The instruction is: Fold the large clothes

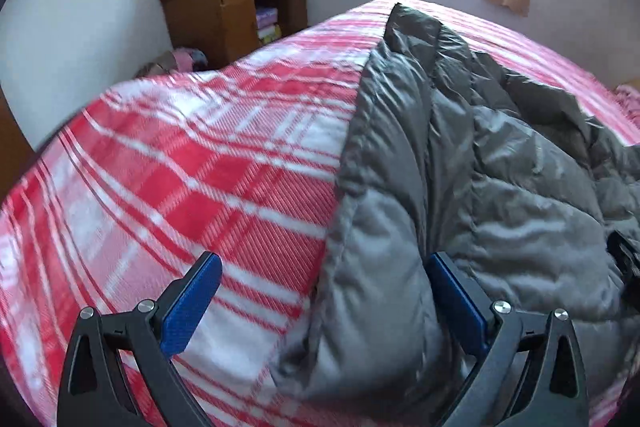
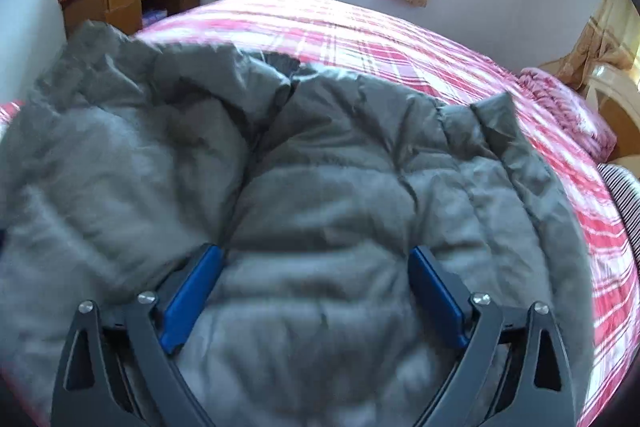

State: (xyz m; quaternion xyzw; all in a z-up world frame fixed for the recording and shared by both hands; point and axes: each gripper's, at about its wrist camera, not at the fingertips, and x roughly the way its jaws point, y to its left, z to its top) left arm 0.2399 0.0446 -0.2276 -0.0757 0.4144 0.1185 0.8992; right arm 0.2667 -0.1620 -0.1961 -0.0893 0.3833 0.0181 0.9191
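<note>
Jacket [image 2: 320,167] on bed [image 1: 180,167], both tools apparently spread

Left gripper [image 1: 324,267]: two dark grey plastic arms with triangular cut-outs, round silver screws at the pivots, and flat blue textured pads [image 1: 192,301] on the fingers. Right gripper [image 2: 316,259]: same build, dark grey curved arms with triangular holes, silver screws, blue pads [image 2: 436,295]. No cables, markings, sleeves or hands visible in either view.
</note>
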